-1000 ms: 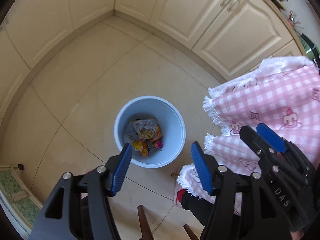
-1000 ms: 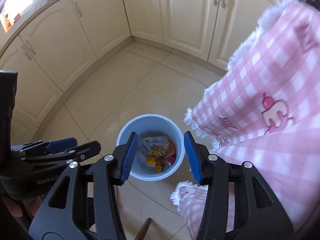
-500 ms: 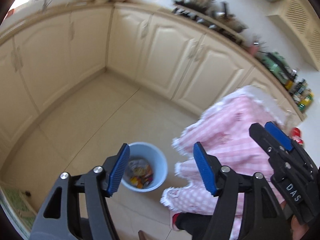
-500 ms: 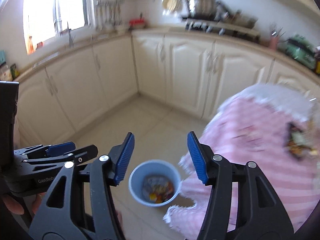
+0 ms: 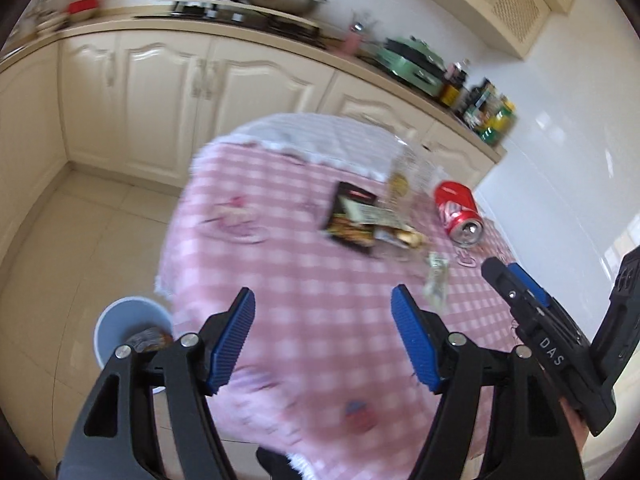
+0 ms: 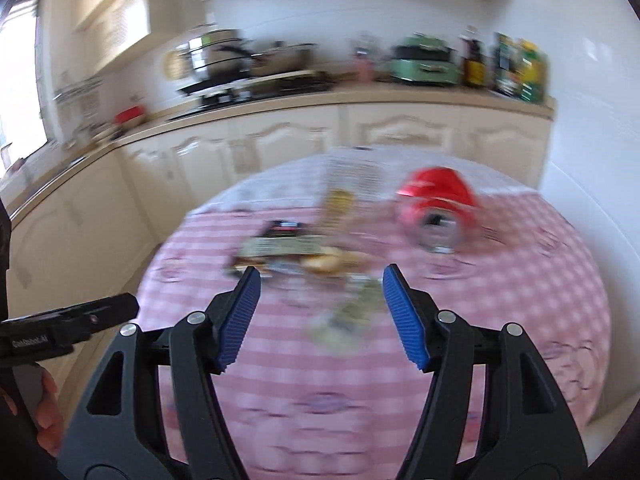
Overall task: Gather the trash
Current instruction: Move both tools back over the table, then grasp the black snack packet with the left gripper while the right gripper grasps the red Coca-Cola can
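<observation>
A red soda can (image 5: 460, 214) lies on its side on the pink checked tablecloth (image 5: 304, 280); it also shows in the right wrist view (image 6: 438, 204). A dark snack wrapper (image 5: 352, 220) and a small crumpled wrapper (image 5: 437, 280) lie near it; the right wrist view shows the dark wrapper (image 6: 280, 246) and the crumpled wrapper (image 6: 352, 312), both blurred. A blue trash bin (image 5: 132, 328) with wrappers inside stands on the floor left of the table. My left gripper (image 5: 322, 336) and my right gripper (image 6: 320, 314) are open and empty above the table.
A clear glass (image 5: 404, 176) stands behind the wrappers. Cream cabinets (image 5: 180, 92) and a counter with pots and bottles (image 5: 488, 112) run behind the table. A white wall (image 5: 560, 184) is at the right. The right gripper shows at the right of the left wrist view (image 5: 532, 308).
Both grippers have swung up from above the bin on the floor to face the table top. Both stay open and empty.
</observation>
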A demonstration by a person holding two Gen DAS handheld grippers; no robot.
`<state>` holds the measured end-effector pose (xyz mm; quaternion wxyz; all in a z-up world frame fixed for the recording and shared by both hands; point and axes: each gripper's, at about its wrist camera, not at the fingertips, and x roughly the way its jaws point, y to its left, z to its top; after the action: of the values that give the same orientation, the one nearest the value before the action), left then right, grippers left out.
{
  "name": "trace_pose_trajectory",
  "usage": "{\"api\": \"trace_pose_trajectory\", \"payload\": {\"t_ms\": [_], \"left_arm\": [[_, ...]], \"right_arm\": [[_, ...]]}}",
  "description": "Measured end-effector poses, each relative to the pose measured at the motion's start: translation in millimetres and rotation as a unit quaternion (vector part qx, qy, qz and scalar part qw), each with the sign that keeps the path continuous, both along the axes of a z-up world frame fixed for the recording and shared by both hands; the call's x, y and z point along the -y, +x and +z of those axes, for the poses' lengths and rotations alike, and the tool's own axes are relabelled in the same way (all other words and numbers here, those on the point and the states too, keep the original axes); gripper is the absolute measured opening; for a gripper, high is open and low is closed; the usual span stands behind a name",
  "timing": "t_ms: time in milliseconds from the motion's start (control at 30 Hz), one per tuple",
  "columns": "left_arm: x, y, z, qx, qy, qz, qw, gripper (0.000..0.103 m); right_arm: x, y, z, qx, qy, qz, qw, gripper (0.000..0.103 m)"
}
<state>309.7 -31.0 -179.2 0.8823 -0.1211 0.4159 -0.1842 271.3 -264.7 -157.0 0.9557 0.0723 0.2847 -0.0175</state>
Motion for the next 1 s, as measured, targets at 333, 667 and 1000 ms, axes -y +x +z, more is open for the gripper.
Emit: {"api": "trace_pose_trajectory", "payload": {"t_ms": [333,667,1000], "left_arm": [[63,67,-2,-0.006,0.016,-0.016,0.9997,0.069],[76,111,-26,-0.046,0.014,-0.011,0.9988,0.051],[78,105,-24,-0.022,0.001,-0.028,0.9994,0.005]], "right_arm": [[64,24,-13,-0.016,0.032,-0.034,0.999,0.066],[78,55,-16,-0.023,0.04,-0.03,0.998,0.068],[86,62,-19,-0.028,0.045,-0.034,0.998,0.069]]}}
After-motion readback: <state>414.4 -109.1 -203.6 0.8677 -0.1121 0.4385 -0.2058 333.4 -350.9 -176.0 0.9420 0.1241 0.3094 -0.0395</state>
